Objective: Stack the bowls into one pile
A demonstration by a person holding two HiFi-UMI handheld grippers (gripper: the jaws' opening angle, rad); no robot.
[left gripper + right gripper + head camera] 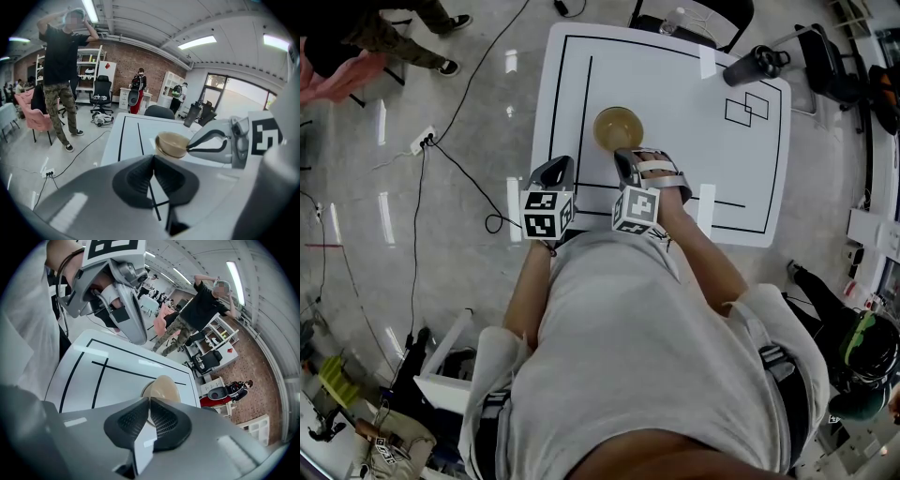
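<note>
A tan bowl (618, 128) stands on the white table (675, 103), inside the black taped outline. My right gripper (625, 157) reaches the bowl's near rim and is shut on that rim. The left gripper view shows its tips pinching the edge of the bowl (171, 144). In the right gripper view the bowl (161, 385) sits just past the closed pads of the right gripper (149, 401). My left gripper (561, 167) hovers over the table's near left edge, a short way left of the bowl, and holds nothing. Its pads (140, 176) touch each other.
A black bottle-like item (755, 64) lies at the table's far right corner, near two taped squares (747, 107). A clear bottle (673, 21) stands by a chair beyond the far edge. Cables (459, 169) run over the floor at left. A person (63, 61) stands there.
</note>
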